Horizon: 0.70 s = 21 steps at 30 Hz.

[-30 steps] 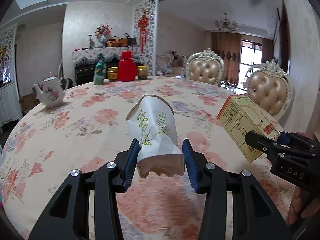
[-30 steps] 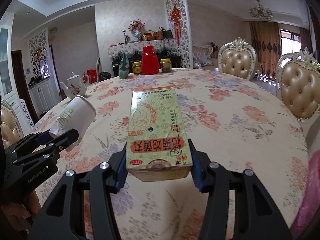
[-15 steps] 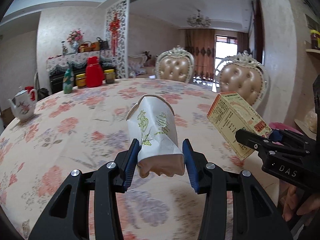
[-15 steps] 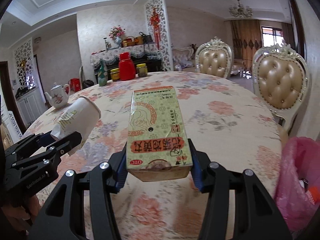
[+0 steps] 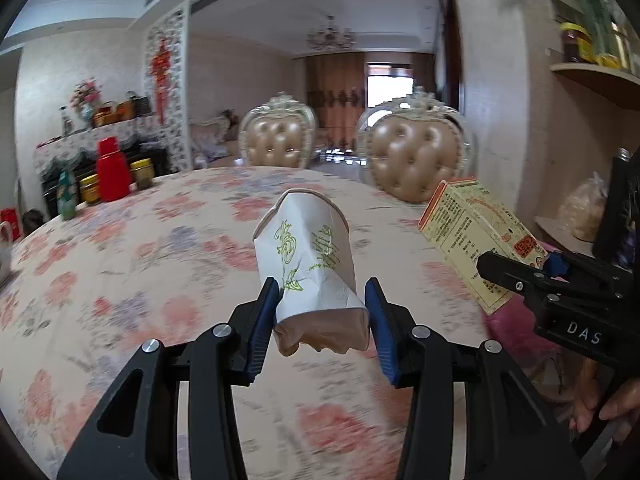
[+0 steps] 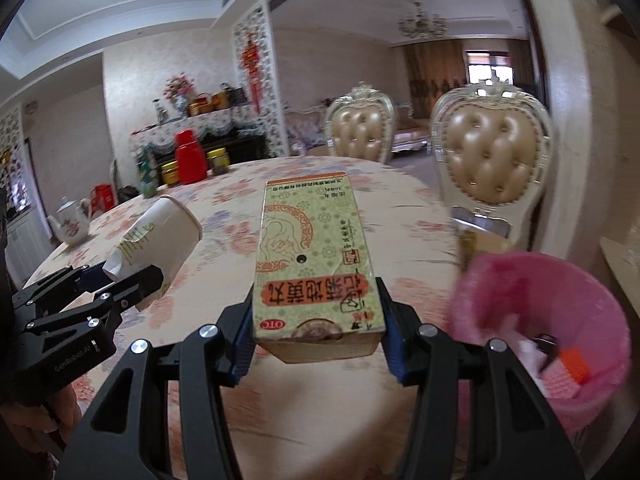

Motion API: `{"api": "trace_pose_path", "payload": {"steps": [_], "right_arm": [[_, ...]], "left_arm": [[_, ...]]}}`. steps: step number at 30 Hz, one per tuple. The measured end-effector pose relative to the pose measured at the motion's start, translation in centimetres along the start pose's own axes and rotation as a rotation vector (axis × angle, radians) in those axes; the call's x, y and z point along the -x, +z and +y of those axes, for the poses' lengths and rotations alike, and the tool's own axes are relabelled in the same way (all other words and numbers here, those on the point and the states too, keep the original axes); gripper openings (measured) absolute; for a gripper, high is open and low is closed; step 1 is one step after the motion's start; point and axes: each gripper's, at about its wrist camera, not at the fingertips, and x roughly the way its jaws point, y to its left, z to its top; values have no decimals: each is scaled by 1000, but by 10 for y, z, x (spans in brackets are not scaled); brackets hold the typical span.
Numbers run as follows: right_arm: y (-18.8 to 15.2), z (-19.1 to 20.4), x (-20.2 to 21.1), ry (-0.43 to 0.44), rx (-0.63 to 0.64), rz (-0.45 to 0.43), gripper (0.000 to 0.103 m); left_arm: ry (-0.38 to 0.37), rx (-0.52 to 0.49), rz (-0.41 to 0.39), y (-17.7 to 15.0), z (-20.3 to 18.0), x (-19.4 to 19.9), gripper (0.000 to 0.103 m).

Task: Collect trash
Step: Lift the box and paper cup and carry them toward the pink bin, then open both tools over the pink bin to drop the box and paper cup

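Observation:
My left gripper (image 5: 322,312) is shut on a crumpled white paper cup (image 5: 308,256) with green print, held by its crushed base above the floral table (image 5: 132,264). My right gripper (image 6: 318,320) is shut on a yellow-green medicine box (image 6: 314,256), gripped at its near end. Each gripper shows in the other's view: the box (image 5: 472,232) at the right of the left wrist view, the cup (image 6: 160,236) at the left of the right wrist view. A bin with a pink bag (image 6: 556,320), with some trash inside, stands low at the right, beside the table's edge.
Two padded chairs (image 6: 492,160) stand at the table's far right edge. A red thermos (image 6: 190,162), jars and a green bottle sit at the far side, a teapot (image 6: 72,222) at the far left. A shelf (image 5: 600,80) runs along the right wall.
Both grippers have swung to the right over the table with their loads still gripped. The pink-lined bin has come into the right wrist view.

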Motion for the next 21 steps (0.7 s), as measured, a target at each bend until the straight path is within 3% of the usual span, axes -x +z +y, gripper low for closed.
{"api": "trace_pose_path", "payload": {"steps": [21], "right_arm": [[-21, -145, 66, -307, -175, -49, 51]], "left_arm": [[-380, -163, 23, 28, -153, -59, 43]]}}
